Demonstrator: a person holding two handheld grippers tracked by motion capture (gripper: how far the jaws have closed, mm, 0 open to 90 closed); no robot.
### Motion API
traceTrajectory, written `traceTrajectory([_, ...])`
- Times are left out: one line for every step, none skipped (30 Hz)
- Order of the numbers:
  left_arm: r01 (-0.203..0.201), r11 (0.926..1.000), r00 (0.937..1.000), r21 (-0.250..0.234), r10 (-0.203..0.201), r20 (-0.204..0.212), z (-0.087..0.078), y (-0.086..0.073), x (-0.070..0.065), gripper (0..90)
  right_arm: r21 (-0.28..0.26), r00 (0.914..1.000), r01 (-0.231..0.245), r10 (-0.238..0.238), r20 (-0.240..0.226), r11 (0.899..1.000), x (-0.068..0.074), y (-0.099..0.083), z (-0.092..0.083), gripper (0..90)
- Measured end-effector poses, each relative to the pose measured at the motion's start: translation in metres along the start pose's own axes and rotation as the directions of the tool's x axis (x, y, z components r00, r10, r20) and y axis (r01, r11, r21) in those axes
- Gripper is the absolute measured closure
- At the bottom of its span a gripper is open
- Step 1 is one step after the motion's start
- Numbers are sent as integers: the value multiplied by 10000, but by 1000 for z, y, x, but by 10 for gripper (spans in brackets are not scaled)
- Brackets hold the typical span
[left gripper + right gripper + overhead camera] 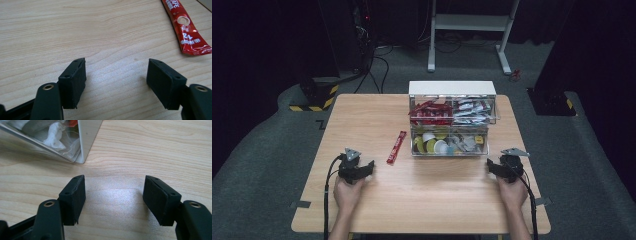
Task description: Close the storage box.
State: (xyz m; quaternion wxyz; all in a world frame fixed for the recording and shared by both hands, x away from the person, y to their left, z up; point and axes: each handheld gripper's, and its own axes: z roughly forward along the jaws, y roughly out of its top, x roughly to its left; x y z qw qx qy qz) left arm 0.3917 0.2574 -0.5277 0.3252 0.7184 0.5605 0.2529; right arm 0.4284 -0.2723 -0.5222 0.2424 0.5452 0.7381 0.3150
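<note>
Seen from the high view, two hands came in from the bottom edge of the frame, each resting a black two-jaw gripper on a light wooden table (422, 200). The left gripper (368, 167) sat at lower left, the right gripper (490, 166) at lower right, well apart from each other. In the left gripper view, the left gripper (116, 75) had its jaws spread wide with bare wood between them, gripping nothing. In the right gripper view, the right gripper (114, 192) likewise stood wide open and empty above the tabletop.

A red stick sachet (396, 147) lay flat on the table, up and right of the left gripper and just left of the box. In the left gripper view it (186, 28) lay at upper right, printed in white; the letters "AFE" could be read, the rest being too small to make out.

Farther off, at the middle of the table, stood a clear plastic organiser box (452, 89) with a white top, holding red sachets, silver sachets and small capsules in its compartments. Its lower corner (85, 145) showed at upper left in the right gripper view.
</note>
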Motion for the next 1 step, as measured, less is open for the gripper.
traceTrajectory([-3,10000,10000,1,3,-5,0,0,0,324,2,10000,5,-5,-8,10000,0,0,0,344])
